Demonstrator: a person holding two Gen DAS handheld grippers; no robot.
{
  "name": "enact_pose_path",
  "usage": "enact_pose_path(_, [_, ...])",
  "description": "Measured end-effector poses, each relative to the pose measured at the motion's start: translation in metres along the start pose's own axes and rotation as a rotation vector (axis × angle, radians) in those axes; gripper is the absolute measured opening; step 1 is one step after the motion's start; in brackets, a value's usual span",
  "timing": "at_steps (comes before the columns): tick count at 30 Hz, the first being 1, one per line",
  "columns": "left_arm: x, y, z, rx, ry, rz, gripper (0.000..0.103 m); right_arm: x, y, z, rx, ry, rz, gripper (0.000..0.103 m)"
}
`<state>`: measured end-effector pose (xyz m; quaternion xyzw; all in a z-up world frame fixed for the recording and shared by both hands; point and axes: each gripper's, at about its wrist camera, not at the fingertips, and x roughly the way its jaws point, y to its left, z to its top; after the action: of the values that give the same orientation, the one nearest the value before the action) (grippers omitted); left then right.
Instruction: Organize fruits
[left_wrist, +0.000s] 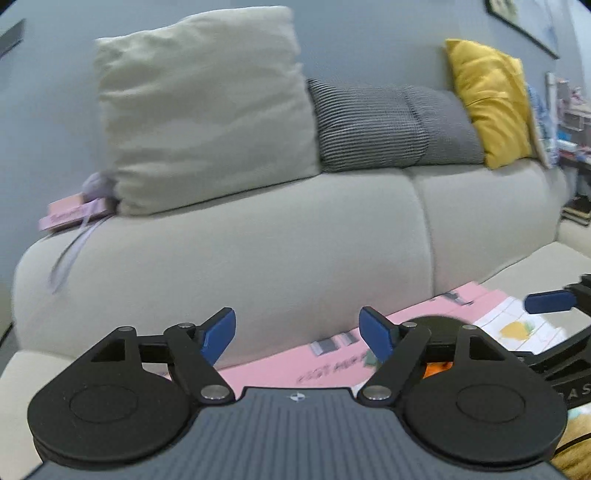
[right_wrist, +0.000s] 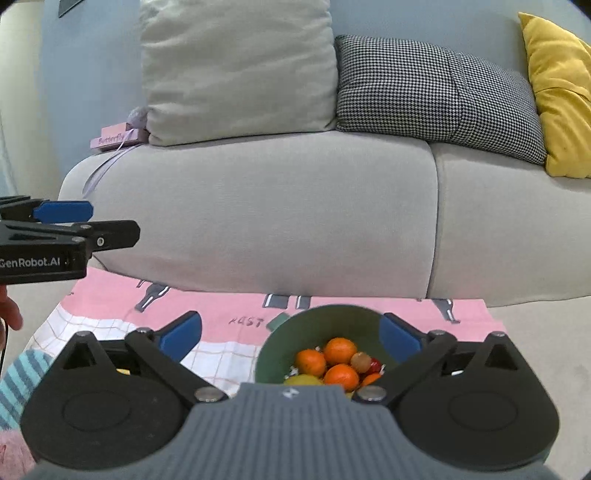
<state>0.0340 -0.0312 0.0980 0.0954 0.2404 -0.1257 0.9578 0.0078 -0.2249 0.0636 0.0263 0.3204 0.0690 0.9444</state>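
Before a grey sofa, both tongs gape released above the pink cloth and fruit bowl.

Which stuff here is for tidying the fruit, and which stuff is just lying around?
For the job:
- green bowl
- oranges and other fruit inside it
- left claw and right claw, both open and empty

Just lying around:
- sofa
- beige cushion, checked cushion, yellow cushion
- pink box
- pink cloth
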Motion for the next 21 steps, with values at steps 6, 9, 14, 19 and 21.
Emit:
enact_pose_path(6, [-0.01, 0.003, -0.028, -0.003, 0.029, 0.053, 0.089, -0.005, 0.018, -0.032, 0.006, 0.018, -0.017, 0.099])
enact_pose_path(9, [-0.01, 0.0, -0.039, -0.017, 0.054, 0.067, 0.089, -0.004, 0.021, -0.042, 0.0, 0.03, -0.025, 0.099])
enact_pose_path(14, [-0.005, -0.006, -0.054, -0.008, 0.12, 0.07, 0.089, 0.004, 0.028, -0.057, -0.087, 0.075, -0.058, 0.099])
enact_pose_path(19, [0.004, -0.006, -0.063, -0.033, 0.184, 0.068, 0.089, 0.014, 0.031, -0.069, -0.153, 0.108, -0.07, 0.099])
enact_pose_path(21, [0.007, -0.006, -0.065, -0.031, 0.204, 0.07, 0.089, 0.017, 0.028, -0.07, -0.129, 0.121, -0.044, 0.099])
